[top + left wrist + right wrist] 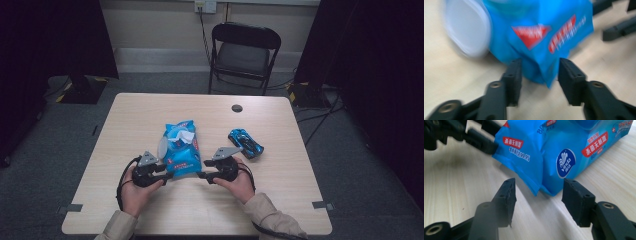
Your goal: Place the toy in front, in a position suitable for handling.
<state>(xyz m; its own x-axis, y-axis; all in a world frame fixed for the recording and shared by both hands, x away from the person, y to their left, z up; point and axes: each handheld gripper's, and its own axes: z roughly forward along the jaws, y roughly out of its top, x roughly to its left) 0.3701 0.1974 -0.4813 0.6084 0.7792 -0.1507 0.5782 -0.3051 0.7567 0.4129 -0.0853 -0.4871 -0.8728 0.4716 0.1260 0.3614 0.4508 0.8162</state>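
Note:
A blue pack of wet wipes (pixel 180 147) lies in the middle of the table, its white lid (pixel 162 147) flipped open and a white wipe (pixel 184 135) sticking out. My left gripper (pixel 167 175) meets the pack's near left corner. In the left gripper view the pack (pixel 541 32) fills the gap between the jaws of that gripper (pixel 540 72), and both pads touch its crumpled corner. My right gripper (pixel 200 175) is at the near right corner. In the right gripper view its jaws (pixel 537 195) stand apart, with the pack's corner (pixel 564 152) just ahead of the tips and untouched.
A blue toy car (pixel 245 143) lies to the right of the pack, close behind my right hand. A round hole (pixel 237 108) sits in the tabletop farther back. A black folding chair (pixel 242 52) stands beyond the far edge.

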